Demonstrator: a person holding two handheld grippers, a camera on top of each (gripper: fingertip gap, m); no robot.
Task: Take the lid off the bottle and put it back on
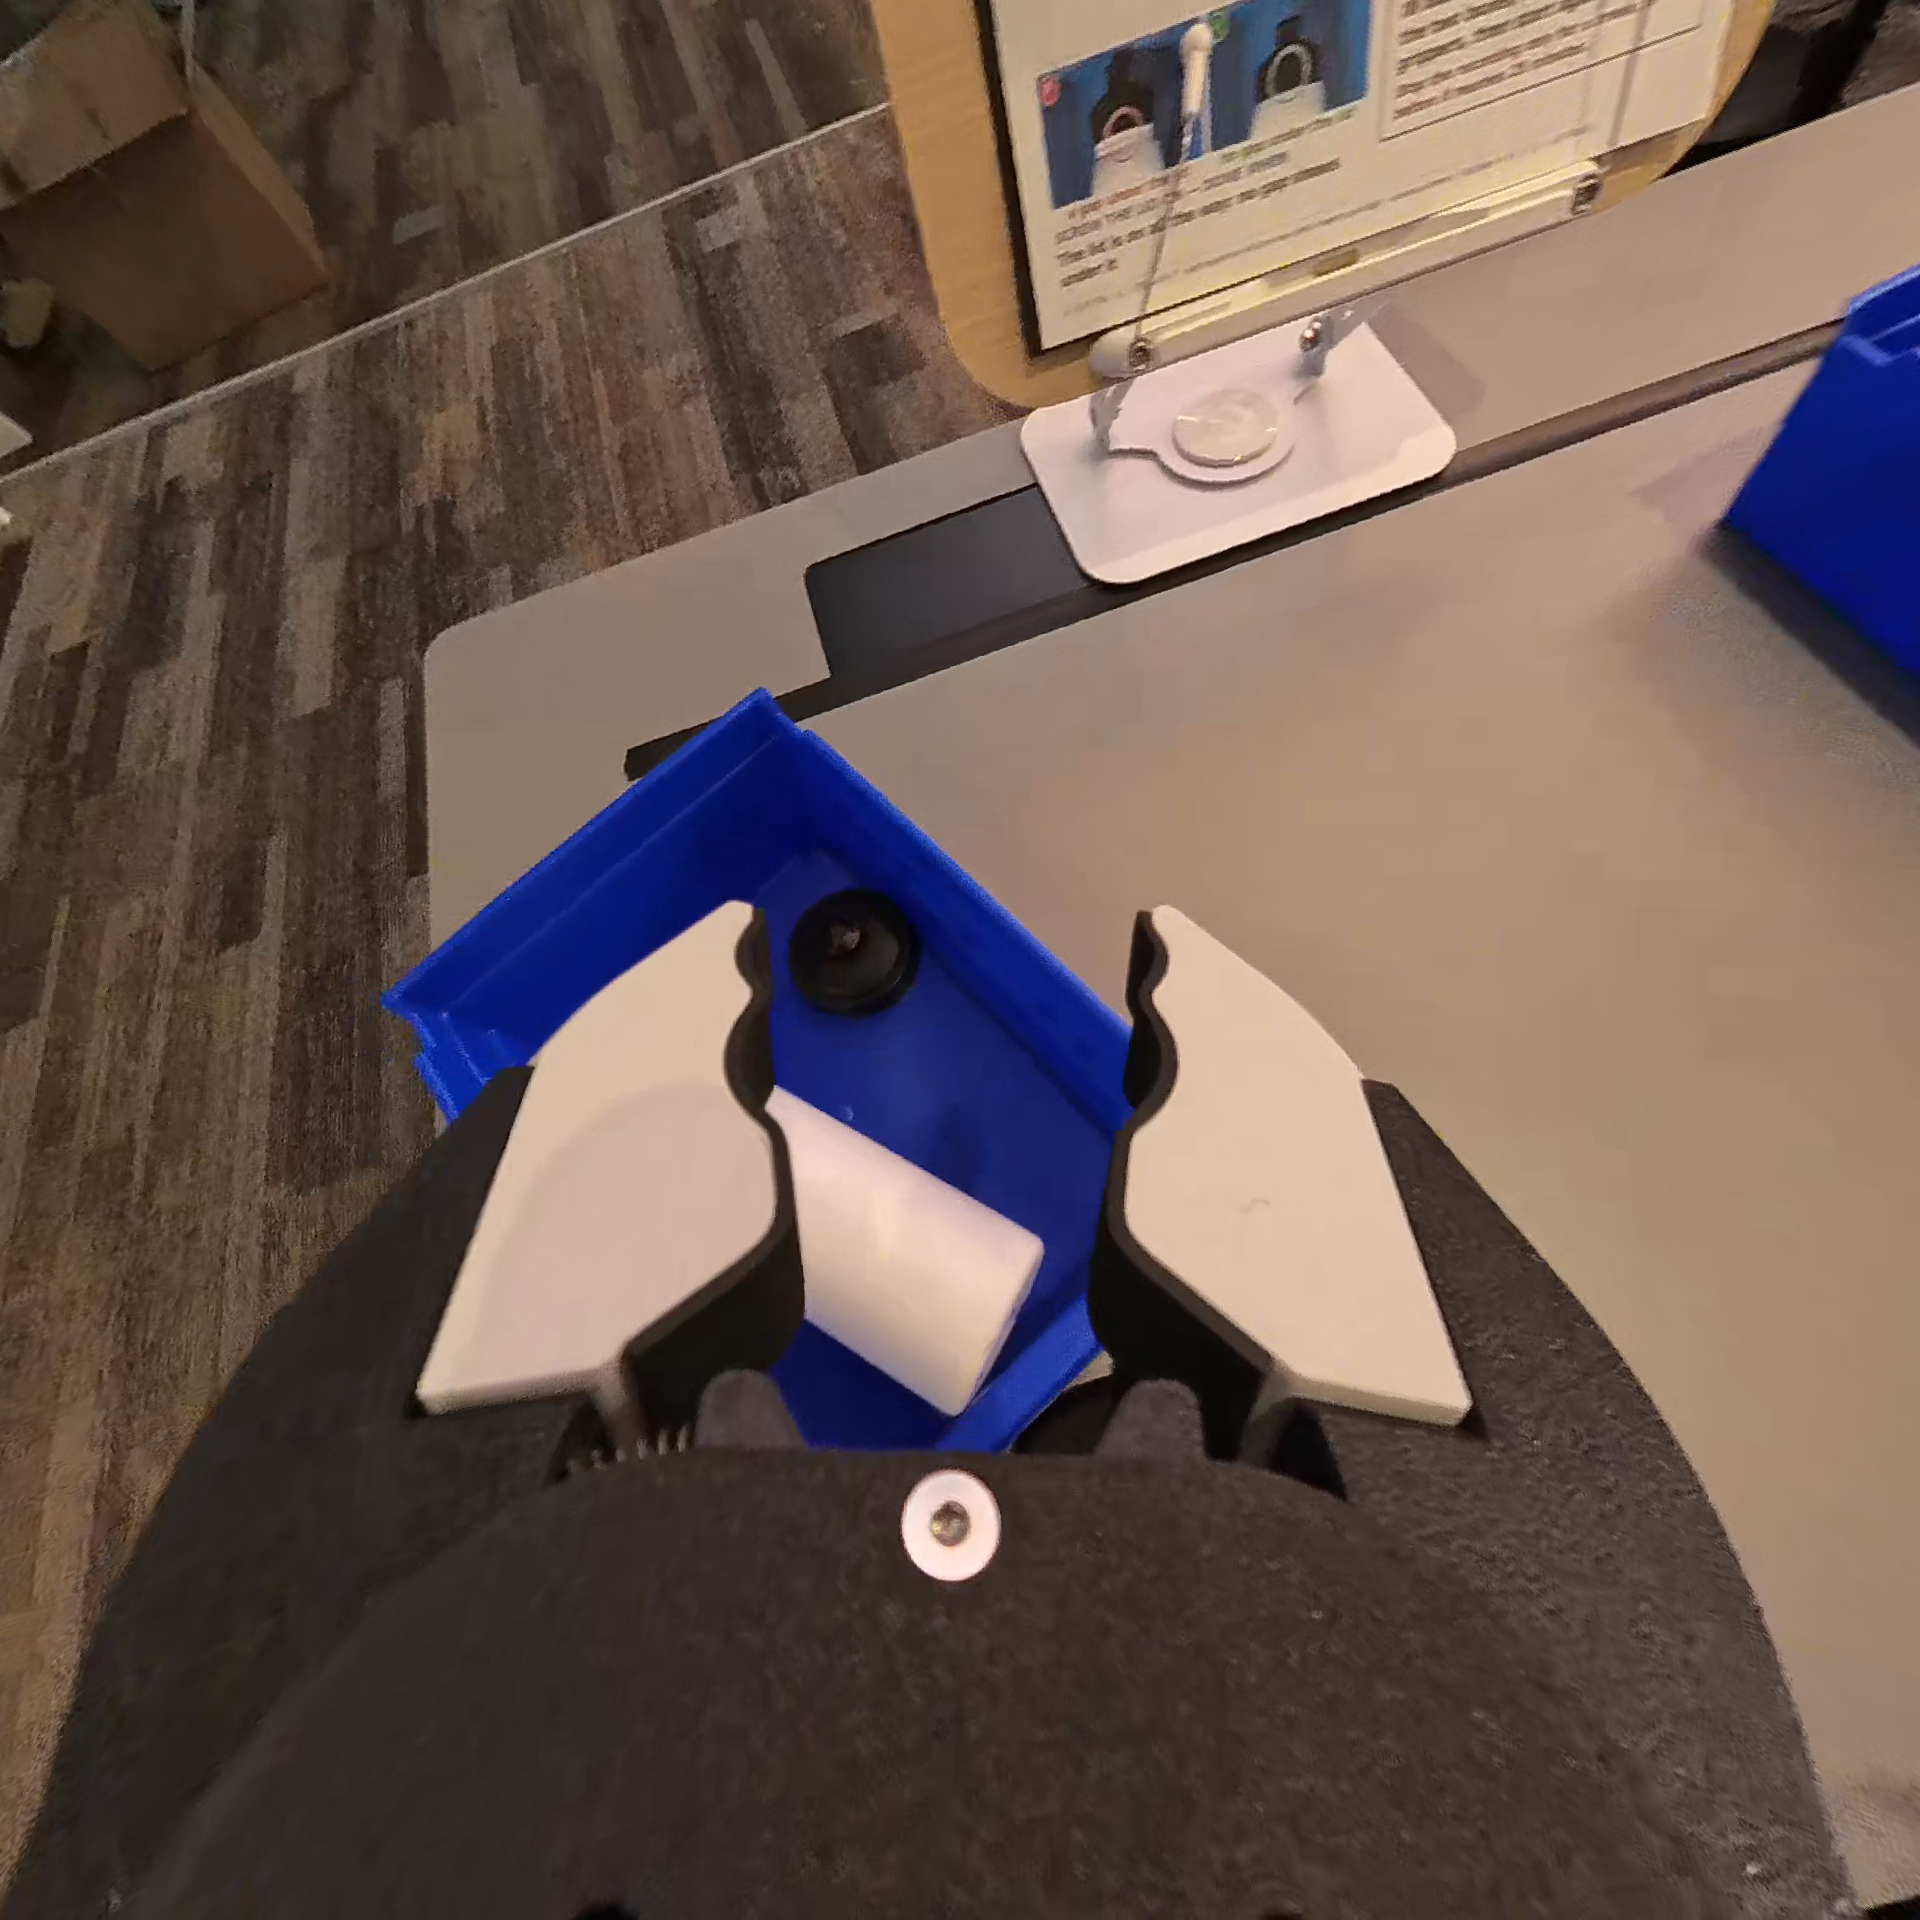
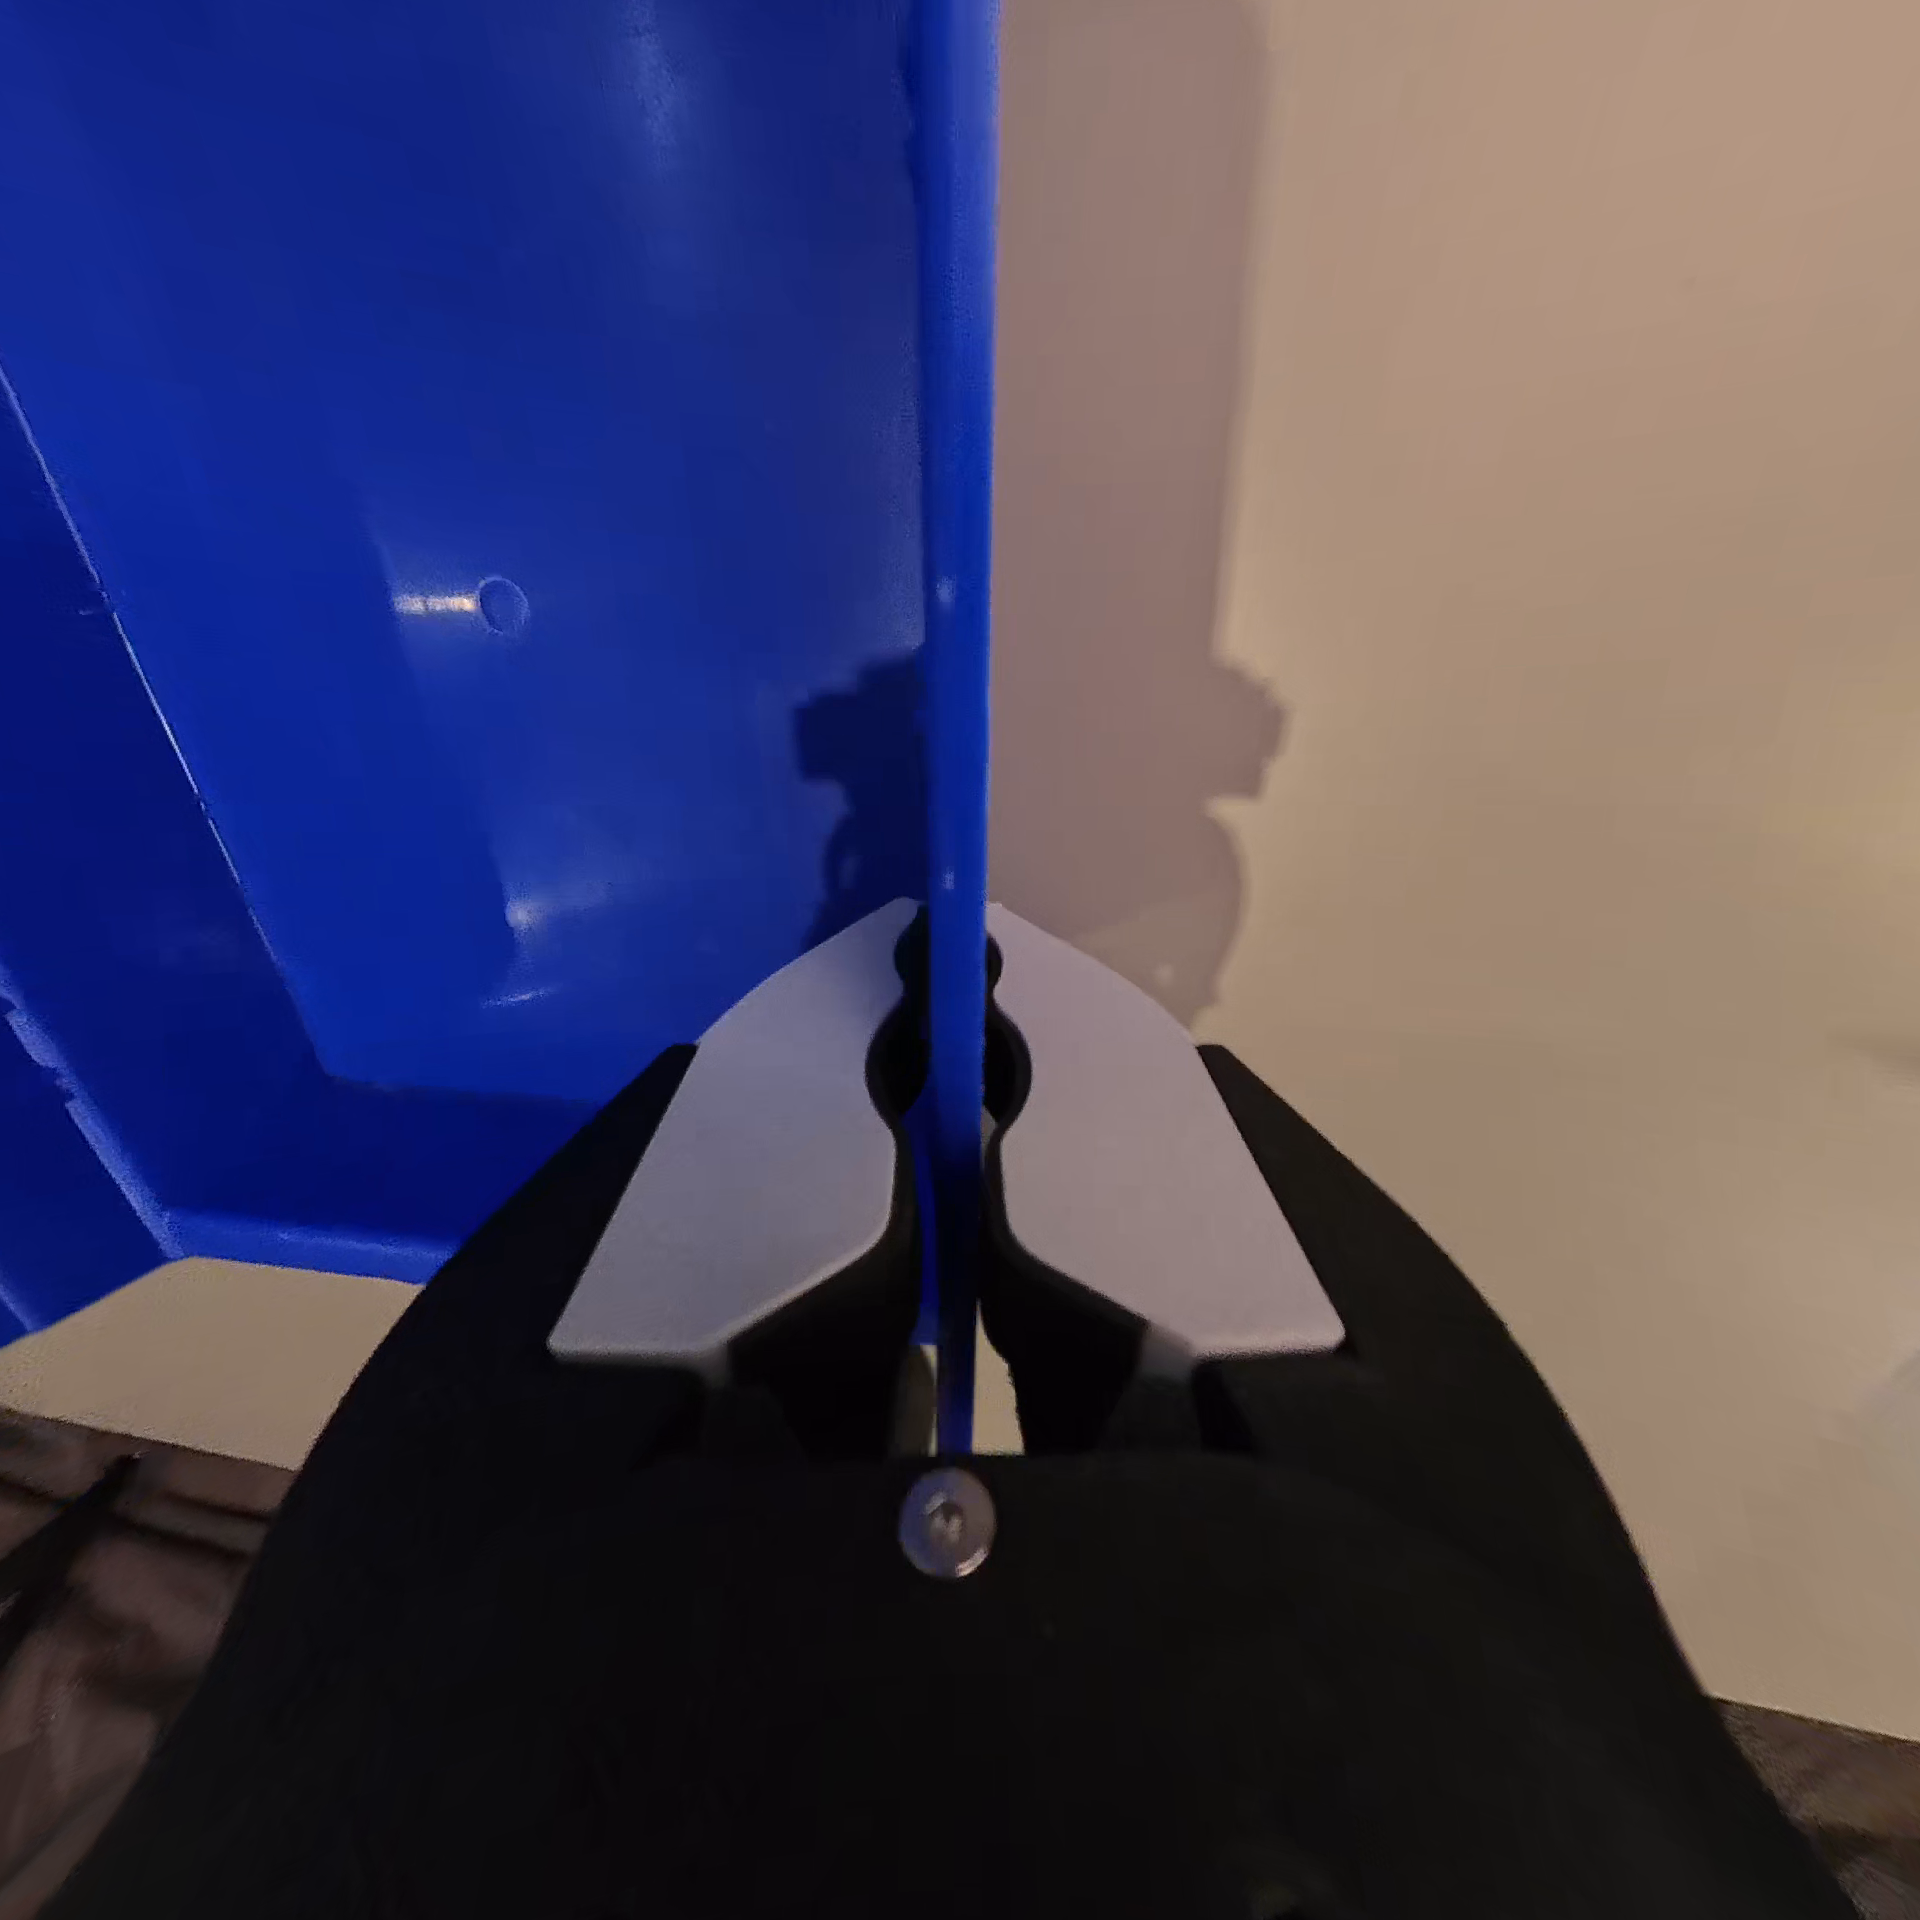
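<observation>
overhead, left gripper (image 1: 945,971) open over bin (image 1: 665,831), bottle (image 1: 904,1262)

- The left gripper (image 1: 945,935) hangs above a small blue bin (image 1: 644,862), its fingers spread wide, nothing between them.
- Inside the bin, a white bottle (image 1: 914,1268) lies on its side near the front; a black lid (image 1: 852,951) sits in the far corner, apart from it.
- The bin's walls hem both in closely.
- Grey table (image 1: 1403,831) to the right lies bare up to a second blue bin (image 1: 1839,499).
- The right gripper (image 2: 948,940) is clamped on a blue bin wall (image 2: 958,520); open table (image 2: 1558,623) lies right of that wall.
</observation>
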